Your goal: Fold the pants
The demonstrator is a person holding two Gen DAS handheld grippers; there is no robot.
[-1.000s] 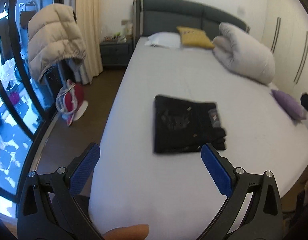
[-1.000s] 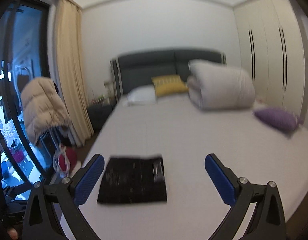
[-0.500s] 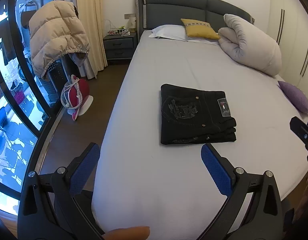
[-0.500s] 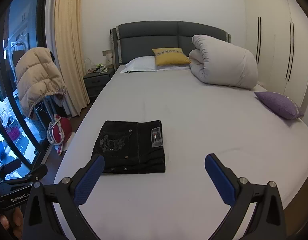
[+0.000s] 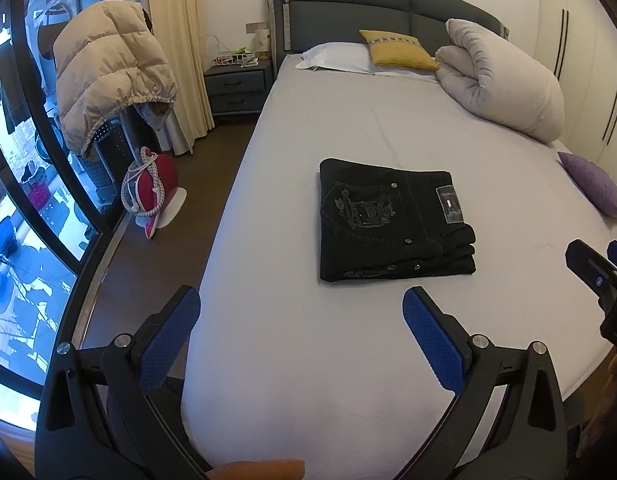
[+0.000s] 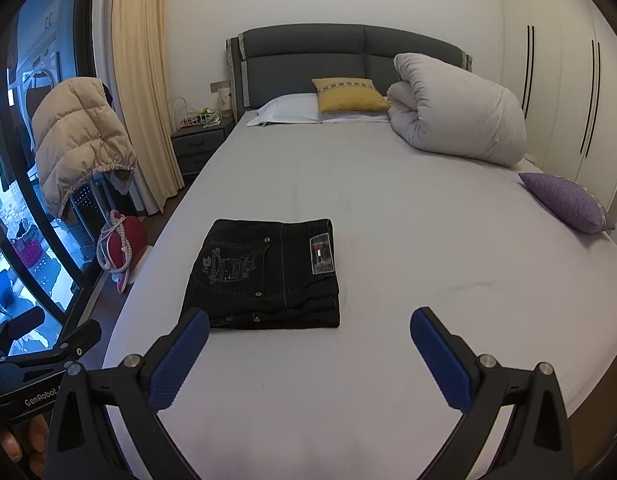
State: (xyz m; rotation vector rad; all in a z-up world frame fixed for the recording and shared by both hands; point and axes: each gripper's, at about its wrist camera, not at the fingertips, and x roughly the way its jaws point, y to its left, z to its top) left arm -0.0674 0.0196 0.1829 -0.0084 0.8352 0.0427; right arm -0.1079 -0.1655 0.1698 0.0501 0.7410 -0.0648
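Observation:
Black pants lie folded in a flat rectangle on the grey bed sheet, pocket embroidery and waist label facing up. They also show in the right wrist view. My left gripper is open and empty, held above the bed's near edge, short of the pants. My right gripper is open and empty, its left finger just in front of the pants' near left corner. The right gripper shows at the right edge of the left wrist view. The left gripper shows at the lower left of the right wrist view.
A rolled white duvet, a yellow cushion and a white pillow lie at the headboard end. A purple cushion sits at the right edge. A nightstand, a beige jacket and a red bag stand left of the bed.
Both views have steadied from blurred to sharp. Both grippers have pulled back a little from the folded pants and stayed open.

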